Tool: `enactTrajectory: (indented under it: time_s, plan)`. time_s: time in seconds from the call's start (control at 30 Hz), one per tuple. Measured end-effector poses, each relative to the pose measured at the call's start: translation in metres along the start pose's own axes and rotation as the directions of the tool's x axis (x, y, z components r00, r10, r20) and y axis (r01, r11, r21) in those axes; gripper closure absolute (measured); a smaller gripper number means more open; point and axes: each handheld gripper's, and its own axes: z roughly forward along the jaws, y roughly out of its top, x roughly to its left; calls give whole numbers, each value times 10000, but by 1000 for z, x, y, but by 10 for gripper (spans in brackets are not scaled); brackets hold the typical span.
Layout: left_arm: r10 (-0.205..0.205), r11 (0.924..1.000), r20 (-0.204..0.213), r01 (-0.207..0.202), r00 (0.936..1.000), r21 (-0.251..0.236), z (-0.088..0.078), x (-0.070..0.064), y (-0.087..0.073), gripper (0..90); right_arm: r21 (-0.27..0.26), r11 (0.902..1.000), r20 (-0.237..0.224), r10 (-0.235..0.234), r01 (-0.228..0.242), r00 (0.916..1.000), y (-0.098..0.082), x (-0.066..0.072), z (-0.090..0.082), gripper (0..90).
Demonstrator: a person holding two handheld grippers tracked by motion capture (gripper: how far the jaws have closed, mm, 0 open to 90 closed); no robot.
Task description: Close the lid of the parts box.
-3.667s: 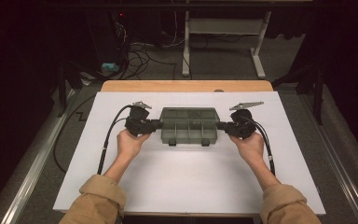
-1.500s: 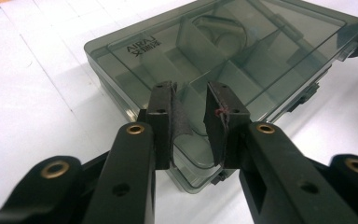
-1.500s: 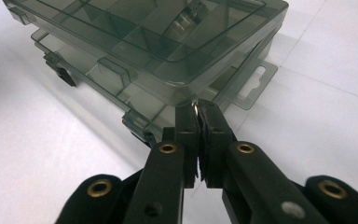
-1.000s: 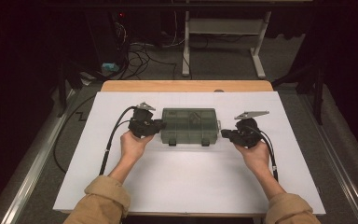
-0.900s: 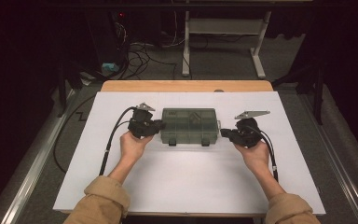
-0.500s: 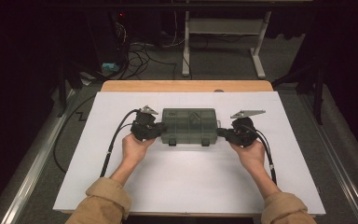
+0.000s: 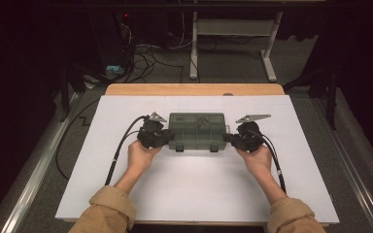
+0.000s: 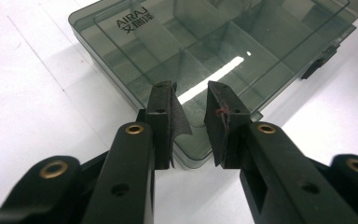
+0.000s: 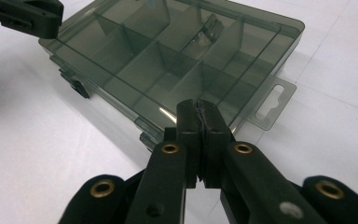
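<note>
A smoky, see-through compartment box (image 7: 196, 130) lies flat on the white table top, lid down, with two latches on its near side. My left gripper (image 7: 167, 138) is at the box's left end. In the left gripper view its jaws (image 8: 191, 100) have just been opening and stand a little apart over the box's (image 8: 223, 46) edge, with nothing pinched between the pads. My right gripper (image 7: 229, 138) is at the box's right end. Its jaws (image 9: 199, 109) are shut tip to tip, close to the box (image 9: 168, 60) beside the hang tab (image 9: 270, 105). The left gripper (image 9: 23, 16) also shows at the far end.
The white table top (image 7: 199, 194) spreads wide in front of the box and to both sides. A wooden edge (image 7: 194, 89) runs along the far side. Beyond it are floor cables (image 7: 145, 53) and a desk frame (image 7: 233, 29). Each gripper's cable trails back past the forearm.
The right gripper has edged left, closer to the box's right end. The left gripper has barely shifted. The box lies where it was.
</note>
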Motion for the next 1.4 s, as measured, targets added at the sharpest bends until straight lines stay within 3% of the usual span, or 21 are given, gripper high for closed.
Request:
enactTrajectory:
  time_s: [0.17,0.3,0.47,0.63,0.83,1.0,1.03,1.17,1.27,1.4]
  plan:
    - [195,9998,-164,-195,9997,-23,1,-2,-1,725,115,9999,117,-116,115,9999,0,1,1,894]
    - [178,9998,-197,-179,9996,-33,1,-2,-1,725,158,9999,114,-19,18,9999,0,0,2,900]
    - [45,10000,-194,-44,9998,73,2,-1,1,722,268,9993,430,-255,244,9987,3,3,4,900]
    - [433,9989,-397,-426,9983,184,3,-4,-1,723,358,9993,338,-152,140,9993,5,1,4,900]
    - [248,9996,-364,-243,9990,130,4,-3,1,724,412,9990,416,-165,148,9990,6,1,6,900]
    - [378,9992,-422,-373,9984,141,5,-5,-1,721,392,9991,406,-154,138,9991,6,0,7,900]
    - [402,9989,-454,-391,9982,264,6,-4,-3,719,712,9974,494,-141,105,9987,6,0,9,900]
    - [513,9984,-420,-502,9978,274,6,-4,-4,718,462,9987,468,-242,220,9986,1,2,7,900]
    - [-47,9989,-368,30,9993,-468,11,-10,-6,718,477,9986,489,-230,207,9985,2,1,8,900]
    - [116,9977,-486,-148,9988,-662,12,-12,-9,706,362,9991,554,-249,229,9982,2,2,9,900]
